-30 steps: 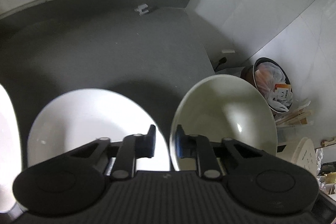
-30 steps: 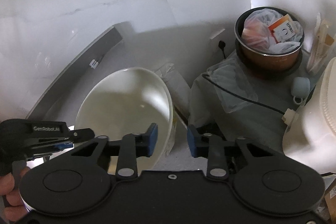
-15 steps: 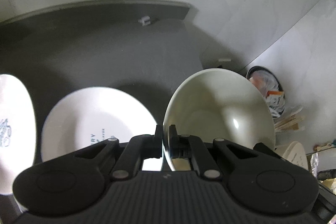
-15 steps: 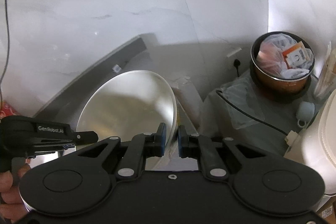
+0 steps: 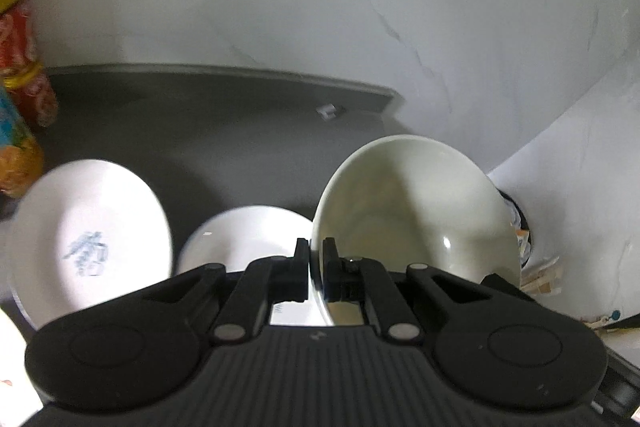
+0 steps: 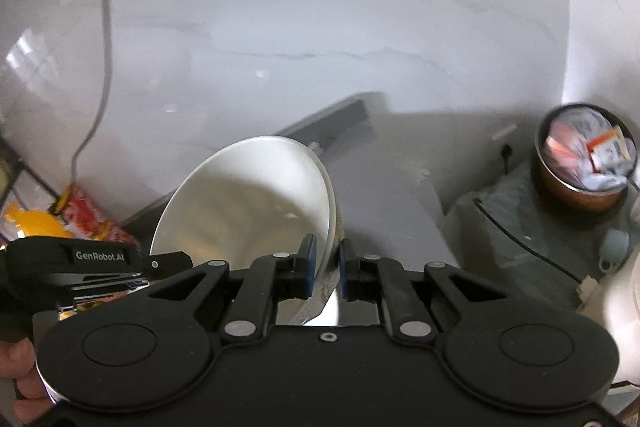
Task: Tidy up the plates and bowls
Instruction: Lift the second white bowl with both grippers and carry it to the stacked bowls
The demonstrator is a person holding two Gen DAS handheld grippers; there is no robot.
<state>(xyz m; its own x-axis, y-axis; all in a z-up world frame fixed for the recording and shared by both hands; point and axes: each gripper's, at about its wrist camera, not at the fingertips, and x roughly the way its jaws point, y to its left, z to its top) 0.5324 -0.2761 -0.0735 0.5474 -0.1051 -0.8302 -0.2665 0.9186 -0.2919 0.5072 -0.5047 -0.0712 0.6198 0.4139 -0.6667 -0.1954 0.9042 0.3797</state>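
A large cream bowl hangs tilted above the dark counter, held by both grippers at once. My left gripper is shut on its left rim. In the right wrist view the same cream bowl has my right gripper shut on its right rim. Below it lies a white plate, partly hidden by the fingers. Another white plate with a blue mark lies to the left. The left gripper body and a hand show at the lower left of the right wrist view.
The dark counter runs back to a marble wall. Colourful snack packets stand at its left end. A copper pot stuffed with bags, a cable on a grey cloth and a white appliance crowd the right side.
Both grippers closed on the bowl's rim, left then right side, and lifted it upward. The plates below now sit lower and further left in the left wrist view.
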